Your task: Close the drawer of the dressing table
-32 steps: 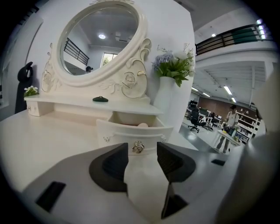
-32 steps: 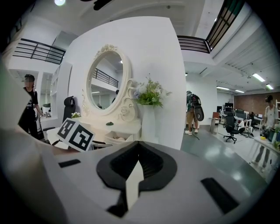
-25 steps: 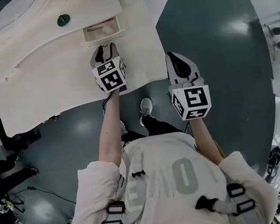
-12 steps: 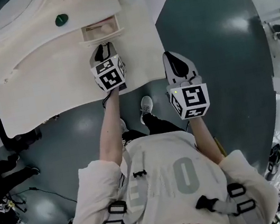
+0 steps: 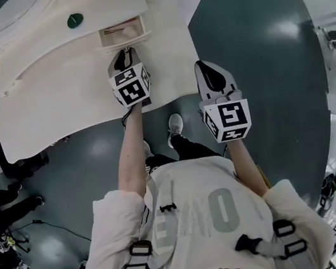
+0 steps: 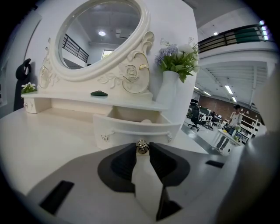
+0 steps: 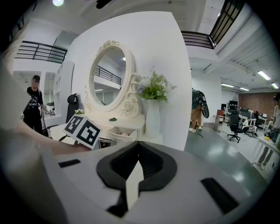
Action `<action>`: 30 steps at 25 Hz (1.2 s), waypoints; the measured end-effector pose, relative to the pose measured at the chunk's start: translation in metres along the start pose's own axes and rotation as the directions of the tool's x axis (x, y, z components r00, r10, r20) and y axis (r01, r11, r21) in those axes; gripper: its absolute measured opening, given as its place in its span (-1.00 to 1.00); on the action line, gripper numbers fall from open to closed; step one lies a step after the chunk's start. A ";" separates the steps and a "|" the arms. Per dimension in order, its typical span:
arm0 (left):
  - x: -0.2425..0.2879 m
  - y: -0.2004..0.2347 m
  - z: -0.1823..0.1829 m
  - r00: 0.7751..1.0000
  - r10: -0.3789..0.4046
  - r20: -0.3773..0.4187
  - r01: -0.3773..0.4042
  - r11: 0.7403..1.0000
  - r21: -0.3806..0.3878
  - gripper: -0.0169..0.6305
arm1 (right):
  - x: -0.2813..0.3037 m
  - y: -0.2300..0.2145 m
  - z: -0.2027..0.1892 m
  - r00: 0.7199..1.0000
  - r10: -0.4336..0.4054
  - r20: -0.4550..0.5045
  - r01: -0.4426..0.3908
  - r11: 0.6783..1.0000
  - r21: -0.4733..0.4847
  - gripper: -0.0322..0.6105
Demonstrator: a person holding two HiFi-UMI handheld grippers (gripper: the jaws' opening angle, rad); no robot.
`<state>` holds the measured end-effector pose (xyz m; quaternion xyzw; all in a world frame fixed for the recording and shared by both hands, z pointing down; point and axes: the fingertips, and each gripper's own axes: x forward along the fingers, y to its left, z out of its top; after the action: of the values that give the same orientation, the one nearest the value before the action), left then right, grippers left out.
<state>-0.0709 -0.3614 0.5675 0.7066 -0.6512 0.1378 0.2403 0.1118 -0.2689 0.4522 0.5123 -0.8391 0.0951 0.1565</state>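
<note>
The white dressing table [image 5: 50, 87] has a small drawer [image 5: 121, 32] pulled out at its back right. In the left gripper view the curved drawer front [image 6: 135, 131] faces me, with something pale inside. My left gripper [image 5: 123, 58] reaches to that front. Its jaws are closing, and its fingertips [image 6: 133, 148] sit on both sides of the small metal knob [image 6: 141, 146] with no gap showing. My right gripper [image 5: 212, 74] hangs off the table's right edge over the floor. Its jaws [image 7: 139, 144] are shut with nothing between them.
An oval mirror [image 6: 100, 35] in a carved frame stands behind the drawer. A white vase of flowers [image 6: 168, 87] stands at its right, and a small green thing [image 5: 75, 20] lies on the shelf. The person's shoe [image 5: 174, 126] is under the table's front edge. People and office chairs are far off.
</note>
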 end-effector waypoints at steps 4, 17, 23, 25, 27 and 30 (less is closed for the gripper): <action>0.000 0.001 0.000 1.000 -0.011 -0.007 0.011 1.000 0.000 -0.63 | 0.001 0.001 -0.002 1.000 -0.002 -0.003 0.002 1.000 -0.001 -0.87; -0.003 0.003 0.017 1.000 -0.015 0.026 0.015 1.000 0.020 -0.63 | 0.000 0.004 -0.003 1.000 0.009 -0.002 -0.009 1.000 0.000 -0.87; -0.002 0.003 0.014 1.000 -0.021 0.009 0.020 0.999 0.030 -0.63 | 0.003 0.007 -0.002 1.000 0.016 0.000 -0.016 1.000 0.000 -0.87; -0.001 0.004 0.010 1.000 -0.023 -0.001 0.023 0.999 0.026 -0.63 | 0.003 0.008 -0.003 1.000 0.019 -0.002 -0.019 1.000 0.000 -0.87; 0.000 0.005 0.008 1.000 -0.021 -0.005 0.021 1.000 0.009 -0.63 | 0.004 0.009 -0.003 1.000 0.023 -0.003 -0.023 1.000 -0.001 -0.87; 0.000 0.007 0.009 0.999 -0.031 0.018 0.032 0.998 -0.060 -0.64 | 0.004 0.009 -0.004 1.000 0.024 -0.006 -0.024 1.000 -0.002 -0.87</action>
<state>-0.0788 -0.3663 0.5613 0.7104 -0.6457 0.1082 0.2584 0.1027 -0.2670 0.4578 0.5019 -0.8447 0.0973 0.1583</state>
